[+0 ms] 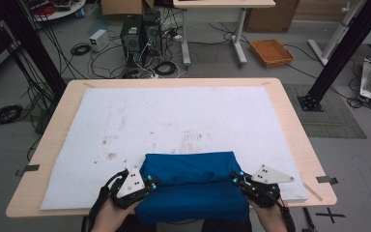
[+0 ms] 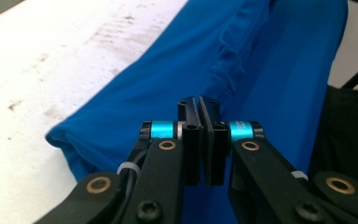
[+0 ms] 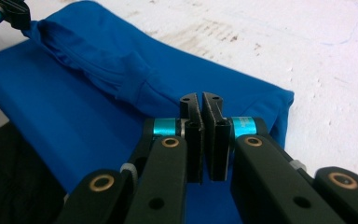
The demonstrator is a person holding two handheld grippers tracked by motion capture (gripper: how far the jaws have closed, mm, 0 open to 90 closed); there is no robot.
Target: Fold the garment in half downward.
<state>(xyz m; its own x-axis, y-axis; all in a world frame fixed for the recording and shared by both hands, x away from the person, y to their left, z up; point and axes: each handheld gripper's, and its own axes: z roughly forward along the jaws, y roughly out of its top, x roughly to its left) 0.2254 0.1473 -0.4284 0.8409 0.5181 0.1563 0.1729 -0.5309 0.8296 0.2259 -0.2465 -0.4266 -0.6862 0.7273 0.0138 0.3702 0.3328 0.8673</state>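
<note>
Now one blue cloth [image 1: 193,186], two grippers [image 1: 150,183] [image 1: 235,178] pinched together.

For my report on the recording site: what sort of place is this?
Probably a robotics or engineering lab: dark tower computers with tangled black cables on the grey floor, black metal frame posts, and a stained white mat covering the workbench.

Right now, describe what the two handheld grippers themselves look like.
Both are black linkage tools. The left gripper and right gripper each have two flat black fingers, bright cyan sleeves at the finger pivots, brass-coloured rivets and black screws along the arms. A white zip tie shows at the linkage. In the high view, each carries a pale grey three-cornered plate with dark dots.
</note>
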